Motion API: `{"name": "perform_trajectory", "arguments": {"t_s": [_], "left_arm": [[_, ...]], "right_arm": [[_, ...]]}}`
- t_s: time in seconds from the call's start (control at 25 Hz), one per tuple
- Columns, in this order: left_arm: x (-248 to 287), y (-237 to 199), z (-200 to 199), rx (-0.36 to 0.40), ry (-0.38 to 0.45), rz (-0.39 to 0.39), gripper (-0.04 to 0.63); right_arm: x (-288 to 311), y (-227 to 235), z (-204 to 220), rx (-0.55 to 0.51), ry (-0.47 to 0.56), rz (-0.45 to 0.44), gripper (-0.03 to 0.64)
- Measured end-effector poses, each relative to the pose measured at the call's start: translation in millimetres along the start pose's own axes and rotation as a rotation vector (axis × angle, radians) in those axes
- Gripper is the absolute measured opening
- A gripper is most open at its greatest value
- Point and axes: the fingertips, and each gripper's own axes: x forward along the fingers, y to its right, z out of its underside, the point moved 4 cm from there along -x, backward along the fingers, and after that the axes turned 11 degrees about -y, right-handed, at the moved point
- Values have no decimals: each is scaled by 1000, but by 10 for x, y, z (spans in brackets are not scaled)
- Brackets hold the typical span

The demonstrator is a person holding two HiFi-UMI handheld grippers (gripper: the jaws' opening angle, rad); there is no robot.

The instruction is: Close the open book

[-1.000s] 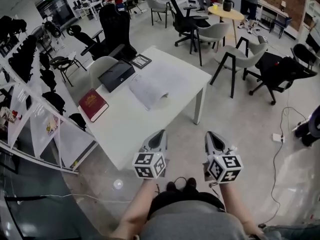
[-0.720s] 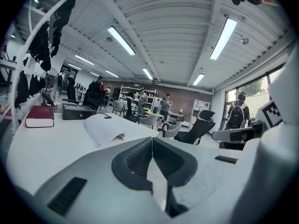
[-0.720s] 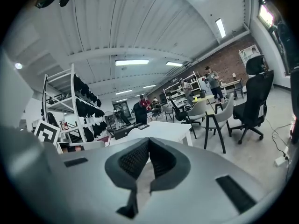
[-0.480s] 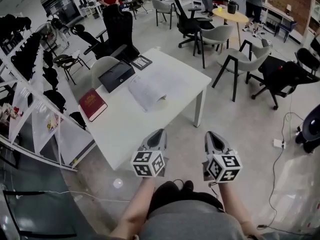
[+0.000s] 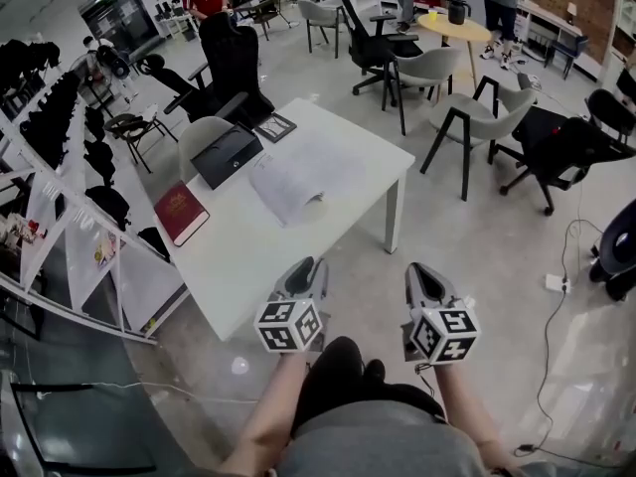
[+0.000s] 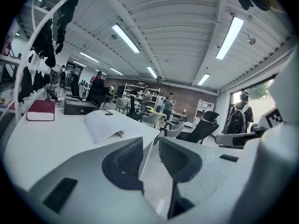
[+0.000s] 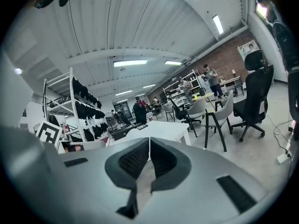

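Left claw (image 5: 308, 266) jaws just opened, gap between them empty; right claw (image 5: 418, 270) pressed together, empty. Both off near edge of desk (image 5: 253, 251). Open book (image 5: 298, 177) mid-desk, well apart, pages bowed up. Risk: claw snags loose pages, creasing them instead of swinging cover.

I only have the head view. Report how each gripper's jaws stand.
Observer: Left gripper: its own view shows the jaws apart. They have just been opening, and nothing is between them.
Operator: Now the right one.
Observer: Right gripper: jaws together, nothing held.
Operator: Give me the open book's side profile.
Observer: In the left gripper view the open book lies on the white table. Its pages are humped, and the edge at that view's right is lifted off the top.
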Motion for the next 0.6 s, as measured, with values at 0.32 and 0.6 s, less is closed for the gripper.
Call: {"name": "perform_trajectory", "arguments": {"t_s": [0.32, 0.6], "left_arm": [[135, -38, -11, -23, -19, -7, 118], [350, -160, -43, -36, -43, -17, 129]], "right_arm": [[56, 105, -20, 7, -14, 2, 3], [208, 241, -105, 19, -18, 21, 3]]}}
